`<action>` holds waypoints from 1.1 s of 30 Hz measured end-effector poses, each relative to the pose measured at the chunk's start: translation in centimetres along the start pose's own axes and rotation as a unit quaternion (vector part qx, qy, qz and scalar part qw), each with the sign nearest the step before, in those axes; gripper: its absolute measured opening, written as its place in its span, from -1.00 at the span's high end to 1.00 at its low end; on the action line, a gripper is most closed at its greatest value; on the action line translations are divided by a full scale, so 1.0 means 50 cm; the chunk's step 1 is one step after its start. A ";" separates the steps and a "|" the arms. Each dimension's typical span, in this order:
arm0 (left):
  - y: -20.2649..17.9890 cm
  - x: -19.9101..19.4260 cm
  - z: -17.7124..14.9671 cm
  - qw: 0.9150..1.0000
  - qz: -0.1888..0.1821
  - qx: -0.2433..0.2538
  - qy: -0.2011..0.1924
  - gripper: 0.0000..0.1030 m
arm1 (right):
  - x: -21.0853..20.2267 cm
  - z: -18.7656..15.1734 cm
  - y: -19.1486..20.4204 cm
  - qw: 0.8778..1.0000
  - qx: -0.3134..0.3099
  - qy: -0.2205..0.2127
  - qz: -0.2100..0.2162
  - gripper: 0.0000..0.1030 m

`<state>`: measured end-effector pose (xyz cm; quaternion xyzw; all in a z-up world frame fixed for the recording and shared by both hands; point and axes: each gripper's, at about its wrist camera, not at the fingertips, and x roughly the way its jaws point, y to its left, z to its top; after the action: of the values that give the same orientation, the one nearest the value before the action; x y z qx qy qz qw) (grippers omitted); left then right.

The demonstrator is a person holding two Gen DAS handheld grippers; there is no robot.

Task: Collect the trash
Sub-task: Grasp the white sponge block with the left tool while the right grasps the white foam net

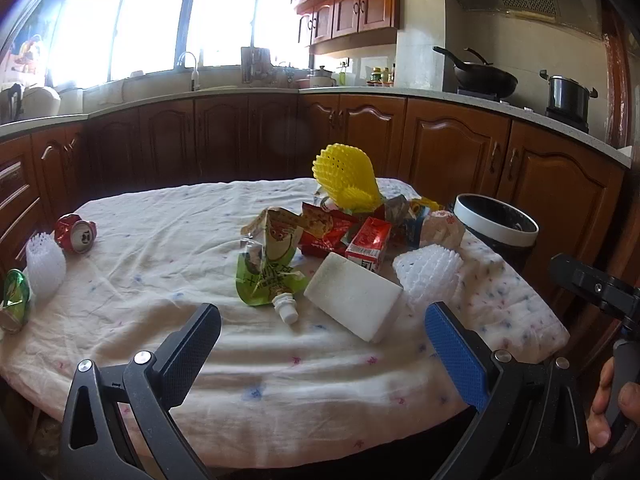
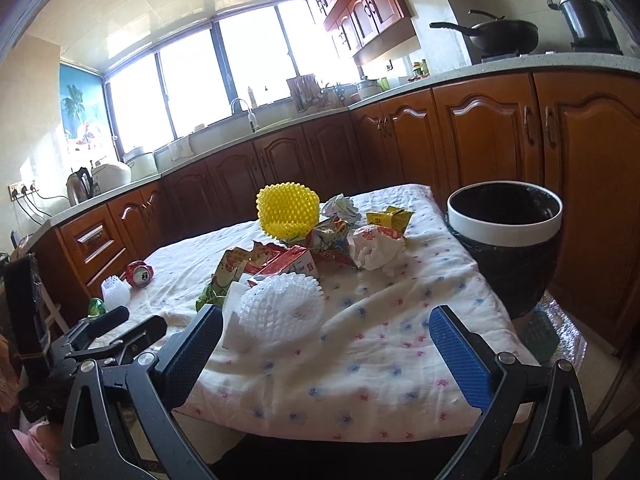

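Note:
Trash lies piled on the cloth-covered table [image 1: 160,264]: a white foam block [image 1: 354,298], a green spout pouch [image 1: 266,276], a red carton [image 1: 368,244], a yellow foam net [image 1: 346,176], a white foam net [image 1: 430,270] and snack wrappers [image 1: 324,228]. A crushed red can [image 1: 76,234] and another white net [image 1: 46,266] lie at the left. A black bin with a white rim [image 1: 496,224] stands off the table's right end, also in the right wrist view [image 2: 504,224]. My left gripper [image 1: 320,334] is open, empty, just short of the foam block. My right gripper [image 2: 326,338] is open, empty, near the white foam net [image 2: 280,306].
Wooden kitchen cabinets [image 1: 452,152] and a counter with a wok [image 1: 484,76] and pot [image 1: 568,96] run behind the table. A green wrapper [image 1: 16,300] lies at the table's left edge. A crumpled white paper [image 2: 376,248] lies near the bin.

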<state>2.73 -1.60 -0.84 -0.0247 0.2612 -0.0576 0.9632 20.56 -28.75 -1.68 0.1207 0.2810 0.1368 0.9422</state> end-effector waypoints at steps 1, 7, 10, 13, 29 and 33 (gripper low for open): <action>-0.002 0.009 0.003 1.000 -0.002 0.002 0.007 -0.98 | 0.011 0.002 -0.003 1.000 0.006 0.009 0.007 -0.98; -0.018 0.062 0.024 0.999 -0.019 0.024 0.029 -0.93 | 0.095 0.012 -0.022 0.994 0.055 0.074 0.066 -0.42; -0.026 0.086 0.030 0.998 -0.026 0.035 0.037 -0.85 | 0.138 0.019 -0.021 0.987 0.075 0.104 0.096 -0.14; -0.030 0.112 0.034 0.997 -0.031 0.045 0.045 -0.78 | 0.173 0.026 -0.011 0.982 0.079 0.126 0.117 0.02; -0.066 0.205 0.041 0.993 -0.050 0.085 0.068 0.48 | 0.135 0.060 -0.050 0.986 0.084 0.094 0.112 0.76; -0.061 0.167 0.055 0.993 -0.075 0.068 0.052 0.68 | 0.099 0.071 -0.080 0.988 0.091 0.076 0.096 0.76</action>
<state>11.00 -5.62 -2.41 0.0244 0.3038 -0.1488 0.9407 27.29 -31.43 -2.48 0.2218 0.3500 0.2091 0.8857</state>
